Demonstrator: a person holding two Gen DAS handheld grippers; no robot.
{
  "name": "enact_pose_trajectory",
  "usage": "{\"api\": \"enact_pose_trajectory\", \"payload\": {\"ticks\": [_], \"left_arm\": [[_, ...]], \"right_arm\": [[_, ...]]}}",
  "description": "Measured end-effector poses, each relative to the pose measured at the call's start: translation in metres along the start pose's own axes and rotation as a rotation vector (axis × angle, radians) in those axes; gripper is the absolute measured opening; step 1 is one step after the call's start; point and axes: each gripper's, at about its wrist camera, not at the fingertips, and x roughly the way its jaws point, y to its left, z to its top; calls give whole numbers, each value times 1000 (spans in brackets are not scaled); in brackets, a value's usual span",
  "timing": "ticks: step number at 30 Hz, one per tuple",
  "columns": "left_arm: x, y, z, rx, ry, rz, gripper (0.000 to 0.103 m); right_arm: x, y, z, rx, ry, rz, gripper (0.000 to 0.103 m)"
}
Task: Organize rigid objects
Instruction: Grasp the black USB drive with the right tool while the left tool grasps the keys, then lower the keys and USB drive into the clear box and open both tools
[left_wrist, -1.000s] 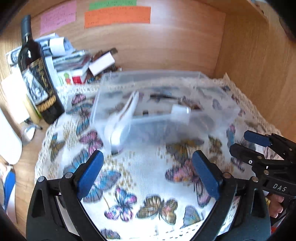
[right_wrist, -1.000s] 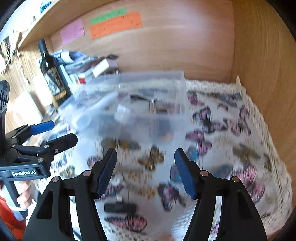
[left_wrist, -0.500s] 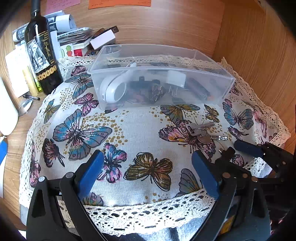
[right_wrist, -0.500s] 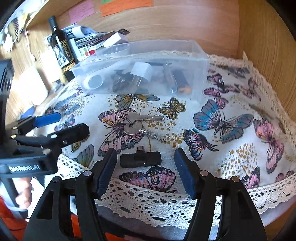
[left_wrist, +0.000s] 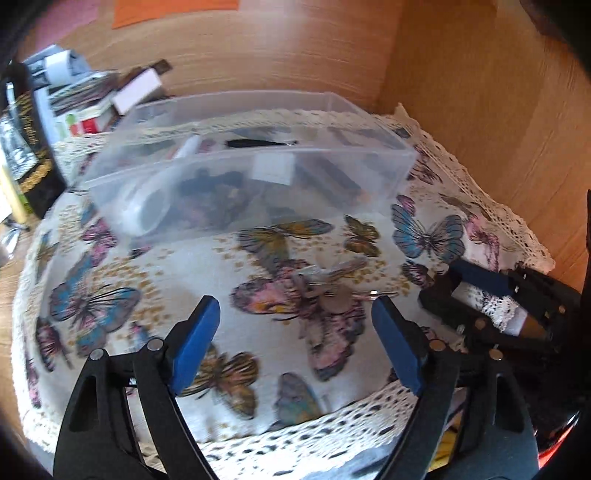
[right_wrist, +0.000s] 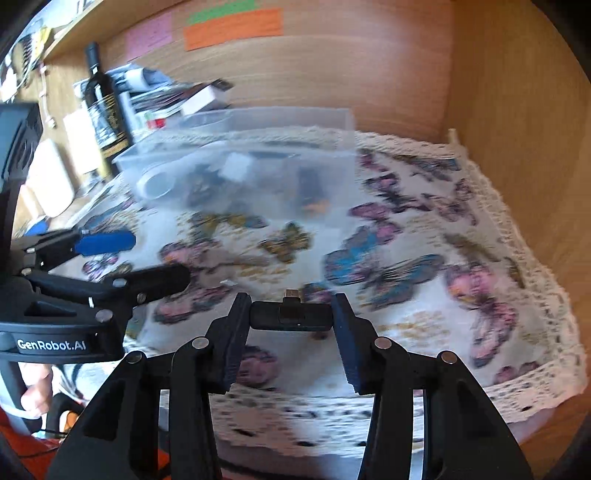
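Note:
My right gripper (right_wrist: 290, 319) is shut on a small black USB-C dongle (right_wrist: 290, 316), gripping it by its two ends just above the butterfly cloth (right_wrist: 406, 295). My left gripper (left_wrist: 295, 328) is open and empty, its fingers either side of a bunch of keys (left_wrist: 328, 286) lying on the cloth. A clear plastic bin (left_wrist: 251, 173) behind them holds white earbuds case, a white plug and dark items. The bin also shows in the right wrist view (right_wrist: 240, 166). The left gripper appears at the left of the right wrist view (right_wrist: 122, 254).
A dark wine bottle (right_wrist: 105, 107) and a pile of boxes and papers (left_wrist: 96, 96) stand at the back left. Wooden walls close the back and right side (right_wrist: 517, 129). The cloth's lace edge (right_wrist: 535, 391) hangs at the front.
My right gripper has closed on the black dongle, which lay free between its fingers before. My left gripper moved forward and right, bringing the keys between its fingers.

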Motion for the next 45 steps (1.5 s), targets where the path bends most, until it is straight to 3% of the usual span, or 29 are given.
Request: {"api": "enact_pose_trajectory", "payload": {"ticks": [6,8,20,22,24,36,45], "left_arm": [[25,-14,9,4,71,0,83],[33,-19,13,-20,63,60,83],[62,-46,27,-42,50,201,81],[59,-47,25,-32,39,196,68],[58,-48,23,-21,30,198,62],[42,-32,20,-51,-2,137,61],[7,-2,31,-84,-84,120,61]], "right_arm": [[-6,-29,5,58,-34,-53,41],[-6,-36,6,71,-43,-59,41],[-2,-52,5,100,-64,-17,41],[0,-54,4,103,-60,-7,41],[2,-55,3,108,-56,2,41],[-2,-42,17,69,-80,16,41],[-3,-14,47,36,-128,55,41]]}}
